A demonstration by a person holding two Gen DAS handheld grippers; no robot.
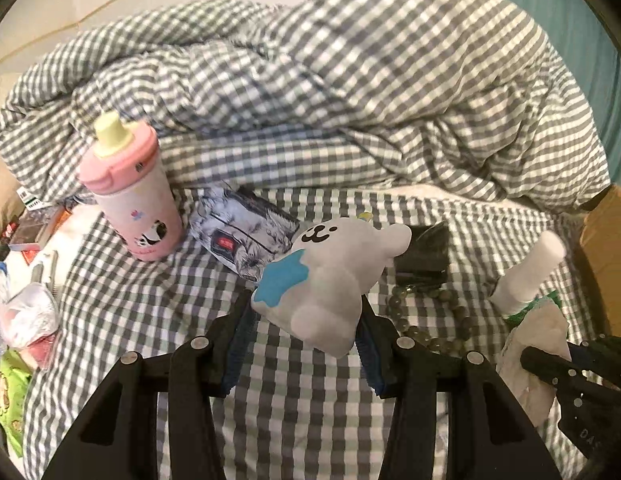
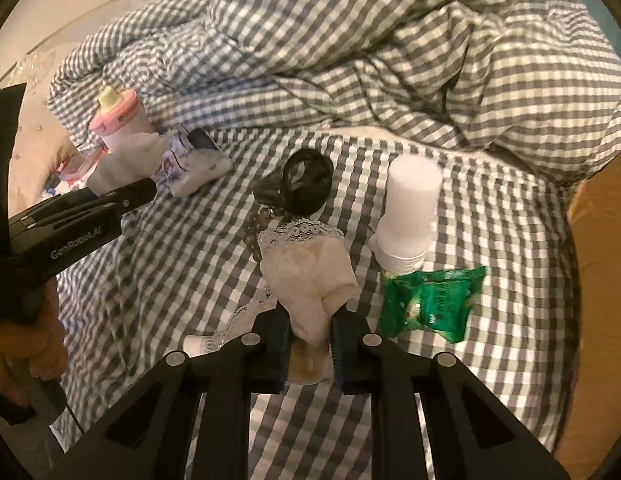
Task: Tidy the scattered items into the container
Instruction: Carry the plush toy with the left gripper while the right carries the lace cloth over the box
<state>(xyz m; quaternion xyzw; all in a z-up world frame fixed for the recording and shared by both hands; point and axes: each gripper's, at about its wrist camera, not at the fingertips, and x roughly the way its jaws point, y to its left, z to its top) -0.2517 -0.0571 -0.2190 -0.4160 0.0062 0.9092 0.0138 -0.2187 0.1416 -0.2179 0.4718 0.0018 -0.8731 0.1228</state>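
**Both grippers loaded above the bed**

My left gripper [image 1: 306,320] has its jaws clamped on a grey plush toy [image 1: 334,276], lifted off the checked sheet [image 1: 150,304]. My right gripper [image 2: 308,344] has its jaws pinched together on a lace-trimmed cloth [image 2: 310,276]. Bare sheet lies under both. A white bottle [image 2: 408,212] and green wrapper [image 2: 426,304] sit just right of the cloth, near a brown box [image 2: 602,280] at the bed's right edge.
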